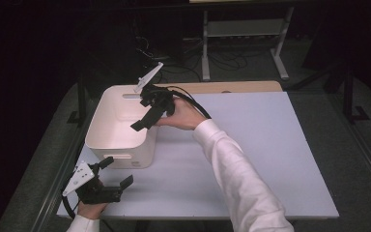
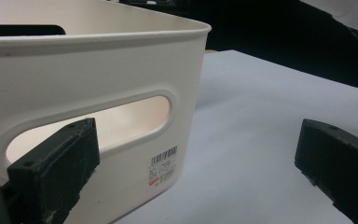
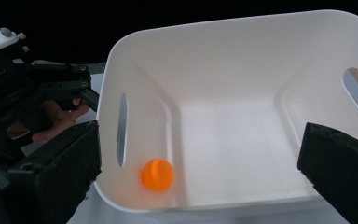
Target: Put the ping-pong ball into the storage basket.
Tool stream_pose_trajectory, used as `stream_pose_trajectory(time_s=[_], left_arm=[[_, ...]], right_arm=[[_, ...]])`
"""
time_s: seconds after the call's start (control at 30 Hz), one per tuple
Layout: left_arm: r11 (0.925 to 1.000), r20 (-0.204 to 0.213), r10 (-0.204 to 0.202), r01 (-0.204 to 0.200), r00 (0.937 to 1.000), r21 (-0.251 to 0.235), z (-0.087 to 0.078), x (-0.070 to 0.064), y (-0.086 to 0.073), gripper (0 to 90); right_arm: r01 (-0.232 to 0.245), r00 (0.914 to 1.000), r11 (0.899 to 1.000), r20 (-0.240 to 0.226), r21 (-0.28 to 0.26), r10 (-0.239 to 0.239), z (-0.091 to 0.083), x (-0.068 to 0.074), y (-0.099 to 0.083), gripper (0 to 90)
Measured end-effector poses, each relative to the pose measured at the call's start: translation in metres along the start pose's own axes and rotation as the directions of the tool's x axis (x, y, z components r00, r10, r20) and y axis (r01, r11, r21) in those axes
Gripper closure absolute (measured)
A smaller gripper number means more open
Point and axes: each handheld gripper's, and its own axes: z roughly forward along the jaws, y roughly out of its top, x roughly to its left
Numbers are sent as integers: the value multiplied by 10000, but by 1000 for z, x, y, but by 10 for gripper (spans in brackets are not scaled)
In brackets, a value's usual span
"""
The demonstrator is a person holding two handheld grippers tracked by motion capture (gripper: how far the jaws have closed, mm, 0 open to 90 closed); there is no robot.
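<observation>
Facing the left tongs [image 2: 196, 172] — bin [image 2: 74, 60], barcode sticker [image 2: 163, 169], print unreadable

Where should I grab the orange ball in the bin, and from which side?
Take the ball across its middle, coming straight down from above. It lies on the bin floor close against the slotted wall, so side approaches are probably blocked. The right gripper, jaws open, hangs over the bin.

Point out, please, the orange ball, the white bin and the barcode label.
ball [image 3: 157, 174]: right gripper view, middle of its orange surface.
bin [image 1: 104, 112]: high view, its left wall.
label [image 2: 163, 165]: left gripper view, middle of the sticker low on the bin's side.
</observation>
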Motion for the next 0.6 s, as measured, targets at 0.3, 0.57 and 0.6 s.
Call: stream_pose_trajectory(time_s=[0.3,0.57,0.6], left_arm=[[10000,18,-78,78,10000,-49,2,0,0,0],[10000,-12,-48,48,10000,-42,3,0,-1,0],[10000,-17,-55,55,10000,-42,3,0,-1,0]], right_arm=[[-114,9993,9997,351,-197,121,-20,-1,-15,0],[-351,9981,9987,496,-360,368,-35,1,-23,0],[-324,9981,9987,514,-400,344,-36,1,-24,0]])
